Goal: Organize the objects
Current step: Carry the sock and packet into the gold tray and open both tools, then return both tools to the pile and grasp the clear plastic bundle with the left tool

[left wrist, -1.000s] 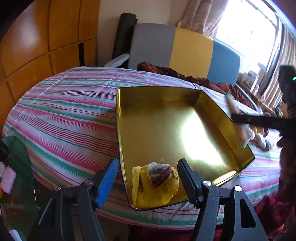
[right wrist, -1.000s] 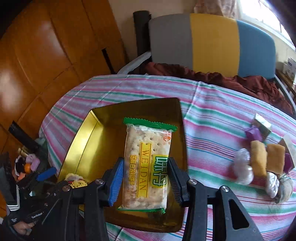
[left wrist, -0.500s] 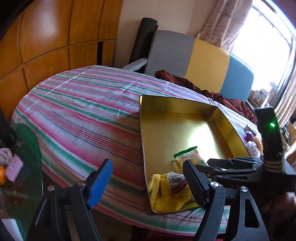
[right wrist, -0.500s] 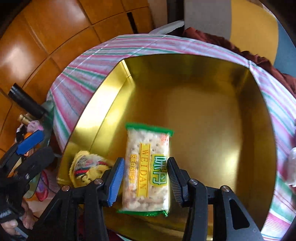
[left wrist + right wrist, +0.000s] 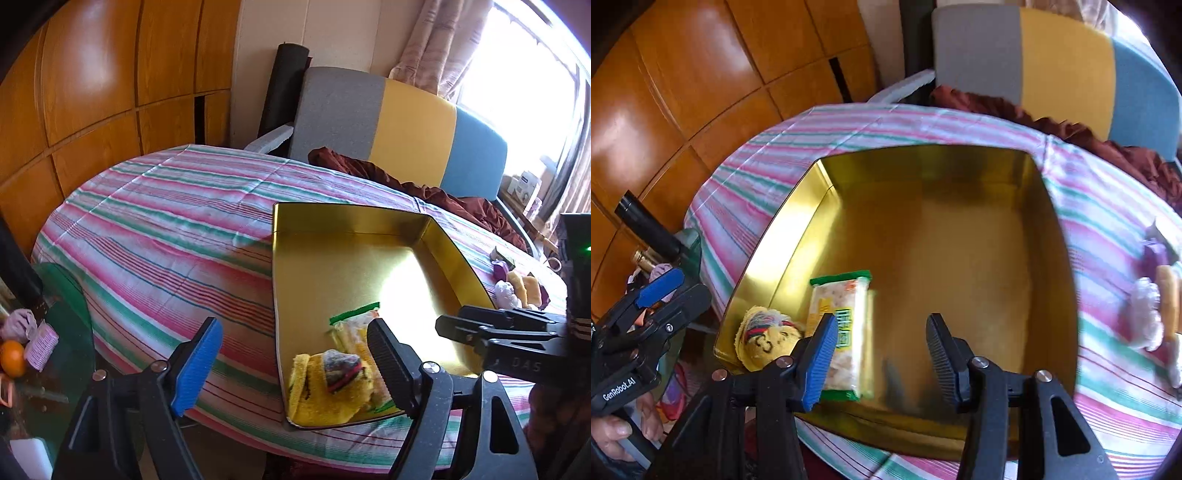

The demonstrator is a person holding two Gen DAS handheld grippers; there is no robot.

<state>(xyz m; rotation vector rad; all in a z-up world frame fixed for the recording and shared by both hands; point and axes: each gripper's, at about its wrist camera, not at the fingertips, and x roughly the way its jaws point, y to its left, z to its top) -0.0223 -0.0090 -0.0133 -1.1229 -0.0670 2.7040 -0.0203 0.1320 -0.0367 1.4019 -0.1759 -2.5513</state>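
A gold tray (image 5: 351,266) (image 5: 960,240) sits on the striped tablecloth. In its near corner lies a yellow plush toy (image 5: 325,387) (image 5: 764,339). A cracker packet (image 5: 354,328) (image 5: 846,314) with green ends lies flat beside the toy. My right gripper (image 5: 881,354) hangs low over the tray, its jaws opening. The packet lies behind the blue pad (image 5: 820,358), and the pads no longer press it. My left gripper (image 5: 291,363) hovers off the tray's near left corner, its jaws opening with nothing between them.
Several wrapped sweets (image 5: 517,284) (image 5: 1156,302) lie on the cloth right of the tray. A grey, yellow and blue chair (image 5: 406,129) with a maroon cloth (image 5: 369,170) stands behind the table. A glass side table with an orange (image 5: 13,358) is at the left.
My right gripper came down into the tray with the cracker packet and let it go beside the plush toy. My left gripper spread wider and turned slightly left, off the toy.
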